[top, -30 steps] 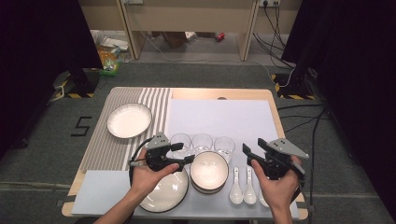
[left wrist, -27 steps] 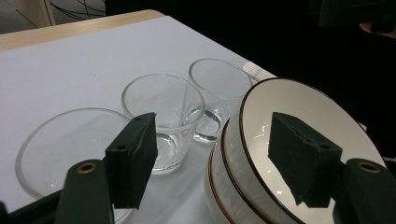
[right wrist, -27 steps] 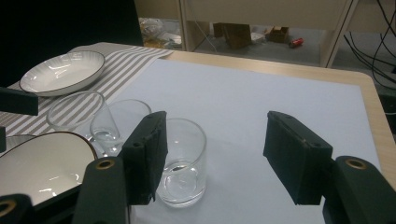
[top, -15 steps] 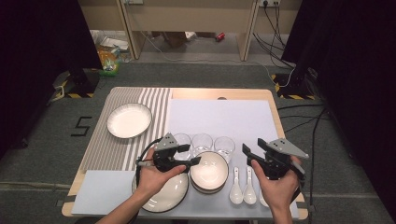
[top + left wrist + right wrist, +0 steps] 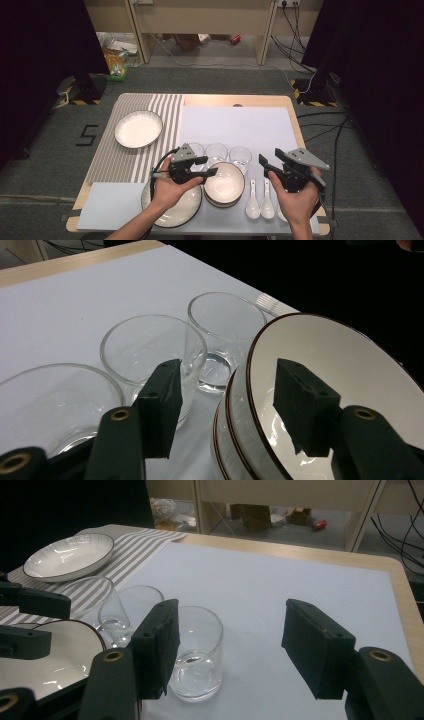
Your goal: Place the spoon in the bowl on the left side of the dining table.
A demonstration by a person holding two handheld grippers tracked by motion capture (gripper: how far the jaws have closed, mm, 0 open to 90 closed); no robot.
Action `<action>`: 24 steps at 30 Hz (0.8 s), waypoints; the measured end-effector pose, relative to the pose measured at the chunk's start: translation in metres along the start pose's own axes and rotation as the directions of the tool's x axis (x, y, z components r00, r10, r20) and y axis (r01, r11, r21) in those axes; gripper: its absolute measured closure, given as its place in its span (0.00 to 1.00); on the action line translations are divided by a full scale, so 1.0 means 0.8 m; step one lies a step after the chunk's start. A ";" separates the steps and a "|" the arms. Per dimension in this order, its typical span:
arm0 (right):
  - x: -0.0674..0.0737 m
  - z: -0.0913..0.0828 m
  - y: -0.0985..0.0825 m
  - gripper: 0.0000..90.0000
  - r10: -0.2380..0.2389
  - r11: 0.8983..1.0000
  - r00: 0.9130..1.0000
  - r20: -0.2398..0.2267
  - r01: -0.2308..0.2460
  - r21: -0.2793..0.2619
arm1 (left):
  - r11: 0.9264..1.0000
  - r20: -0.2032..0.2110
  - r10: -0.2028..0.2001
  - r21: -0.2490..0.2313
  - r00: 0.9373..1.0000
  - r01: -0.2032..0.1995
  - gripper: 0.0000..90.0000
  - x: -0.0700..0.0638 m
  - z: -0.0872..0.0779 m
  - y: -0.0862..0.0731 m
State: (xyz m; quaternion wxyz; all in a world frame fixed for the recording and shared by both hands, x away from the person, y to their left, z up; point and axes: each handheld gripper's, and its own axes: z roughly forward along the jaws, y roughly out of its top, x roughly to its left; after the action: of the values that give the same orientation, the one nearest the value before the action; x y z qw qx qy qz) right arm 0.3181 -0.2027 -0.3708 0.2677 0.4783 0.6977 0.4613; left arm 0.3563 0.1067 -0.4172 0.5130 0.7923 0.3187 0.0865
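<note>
Left tongs (image 5: 225,407) shifted over stacked bowls (image 5: 330,370), narrowing astride upright rim, ungripped, right tongs (image 5: 230,650) wide open.

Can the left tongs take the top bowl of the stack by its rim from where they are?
Probably yes. The left tongs already straddle the rim of the top bowl, one jaw inside and one outside, and have just been closing without pressing on it. The nearest glass stands just beyond the outer jaw.

Three clear glasses (image 5: 216,152) stand in a row, and two white spoons (image 5: 260,202) lie side by side. There are two plates (image 5: 138,128) and one stack of bowls (image 5: 224,184).
</note>
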 end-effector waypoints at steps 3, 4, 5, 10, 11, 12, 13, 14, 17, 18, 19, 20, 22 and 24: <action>0.000 0.000 0.000 0.45 0.001 1.000 1.000 -0.001 -0.001 0.000 | 1.000 -0.001 0.002 0.005 1.000 -0.002 0.51 0.000 0.003 0.000; 0.000 0.000 0.000 0.45 0.000 1.000 1.000 -0.001 0.000 0.001 | 1.000 -0.002 0.006 0.009 1.000 -0.006 0.52 0.000 0.003 0.000; 0.000 0.000 0.000 0.45 0.003 1.000 1.000 -0.002 -0.003 0.001 | 1.000 -0.001 0.006 0.011 1.000 -0.006 0.52 0.000 0.004 0.000; -0.001 0.000 -0.001 0.45 0.000 1.000 1.000 -0.002 0.000 0.001 | 1.000 -0.006 0.022 0.017 1.000 -0.022 0.56 -0.002 0.006 0.001; -0.001 0.000 0.000 0.45 0.001 1.000 1.000 -0.002 -0.001 0.001 | 0.999 -0.011 0.030 0.019 0.999 -0.030 0.57 -0.002 0.007 0.001; -0.001 0.000 0.000 0.45 0.001 1.000 1.000 -0.002 -0.001 0.001 | 0.999 -0.009 0.031 0.020 0.999 -0.030 0.58 -0.003 0.008 0.002; -0.001 0.000 0.000 0.45 0.001 1.000 1.000 -0.002 -0.001 0.001 | 0.999 -0.012 0.034 0.021 0.999 -0.033 0.58 -0.003 0.009 0.002; -0.001 0.000 0.000 0.45 0.001 1.000 1.000 -0.002 -0.001 0.001 | 0.999 -0.009 0.035 0.025 0.999 -0.034 0.59 -0.003 0.009 0.003; -0.001 -0.001 -0.001 0.45 0.006 1.000 1.000 -0.002 -0.006 0.004 | 0.999 -0.010 0.042 0.029 0.999 -0.042 0.61 -0.003 0.012 0.002; -0.001 -0.001 -0.001 0.45 0.005 1.000 1.000 -0.003 -0.005 0.002 | 0.999 -0.010 0.043 0.031 0.999 -0.043 0.62 -0.004 0.012 0.002; -0.002 -0.001 -0.001 0.45 0.002 1.000 1.000 -0.001 -0.002 0.001 | 0.999 -0.012 0.045 0.030 0.999 -0.044 0.63 -0.004 0.013 0.002; -0.002 -0.001 -0.001 0.45 0.004 1.000 1.000 -0.001 -0.004 0.002 | 0.998 -0.011 0.047 0.033 0.999 -0.046 0.63 -0.004 0.013 0.002; -0.002 -0.001 -0.001 0.45 0.004 1.000 1.000 0.000 -0.004 0.002 | 0.998 -0.016 0.052 0.043 0.999 -0.051 0.66 -0.004 0.013 0.003; -0.002 -0.001 -0.001 0.45 0.004 1.000 1.000 0.000 -0.004 0.001 | 0.998 -0.016 0.051 0.049 0.999 -0.051 0.67 -0.003 0.014 0.003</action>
State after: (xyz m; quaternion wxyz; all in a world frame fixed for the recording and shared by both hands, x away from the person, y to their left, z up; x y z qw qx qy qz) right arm 0.3178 -0.2044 -0.3712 0.2666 0.4797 0.6969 0.4616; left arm 0.3605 0.0961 -0.4199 0.4885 0.8116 0.3049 0.0987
